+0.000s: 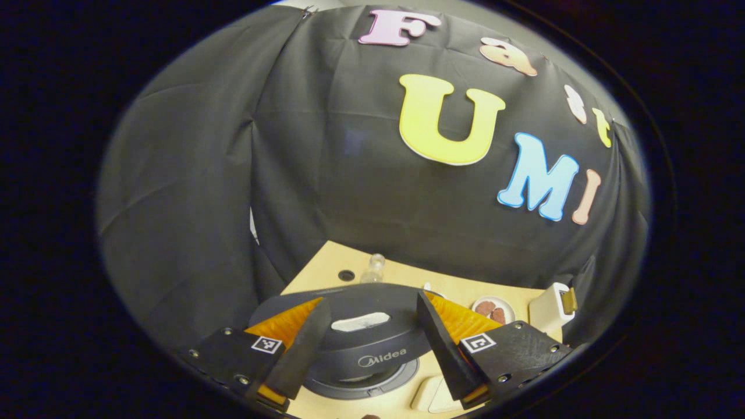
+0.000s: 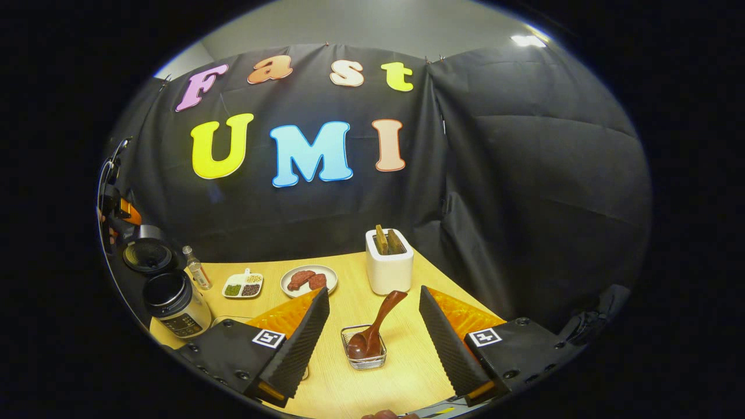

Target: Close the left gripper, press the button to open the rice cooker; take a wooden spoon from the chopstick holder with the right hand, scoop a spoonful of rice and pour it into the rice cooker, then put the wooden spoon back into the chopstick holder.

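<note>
— Why does the left gripper [image 1: 372, 343] sit so high over the rice cooker [image 1: 355, 326]?

— My guess is it has the lid's release in mind. In the left gripper view the dark lid lies directly ahead and below, framed between the two fingers, with the pale handle recess in the middle. Its jaws stand wide apart, though the task wants them together before pressing.

— But in the right gripper view the rice cooker [image 2: 171, 302] seems to be open already?

— It looks so: the lid stands raised behind the pot at the far left edge, but that corner is small and warped, so I would not swear to it.

— And the right gripper [image 2: 372, 343]?

— Jaws apart too, holding nothing. The wooden spoon [image 2: 375, 331] lies just ahead between them, bowl down in a small wire basket [image 2: 364, 362] on the worktop [image 2: 401, 372], handle leaning up and away toward the white chopstick holder [image 2: 389, 265] behind it. That tilt offers the handle for an easy pinch.
</note>
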